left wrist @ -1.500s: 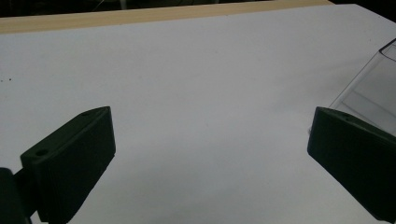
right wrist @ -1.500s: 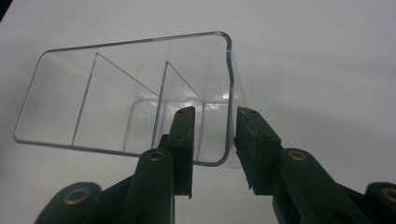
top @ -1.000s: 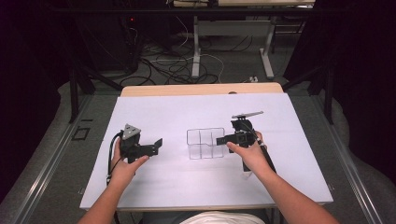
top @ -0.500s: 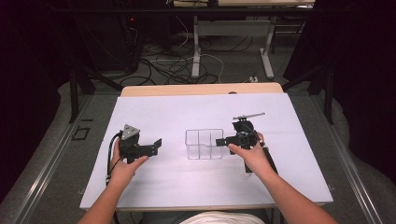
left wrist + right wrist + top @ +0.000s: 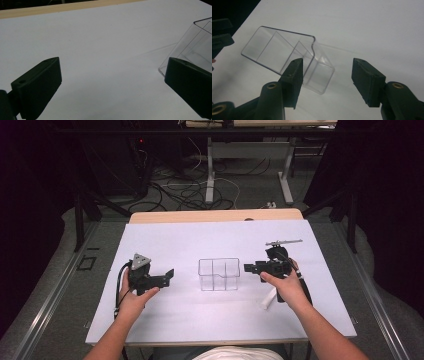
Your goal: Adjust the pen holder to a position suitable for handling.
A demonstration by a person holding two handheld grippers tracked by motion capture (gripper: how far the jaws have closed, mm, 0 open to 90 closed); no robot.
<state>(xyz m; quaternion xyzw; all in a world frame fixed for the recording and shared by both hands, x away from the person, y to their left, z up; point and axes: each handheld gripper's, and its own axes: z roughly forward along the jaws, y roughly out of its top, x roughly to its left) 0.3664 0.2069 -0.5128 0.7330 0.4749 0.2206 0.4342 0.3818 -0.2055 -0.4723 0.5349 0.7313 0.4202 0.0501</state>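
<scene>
White-covered table point(image 5: 210, 320) amid dark cabled floor point(image 5: 200, 190), clear divided box point(image 5: 219, 274) between spread left claw point(image 5: 169, 275) and spread right claw point(image 5: 248, 268)

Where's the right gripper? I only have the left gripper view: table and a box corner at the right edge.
Observer: The right gripper is on the far side of the box from yours. It points at the box and stops just short of it.
Operator: Open or shut?
Observer: Open. In the right gripper view its jaws stand wide apart, and the near end of the box lies just ahead of one jaw.
</scene>
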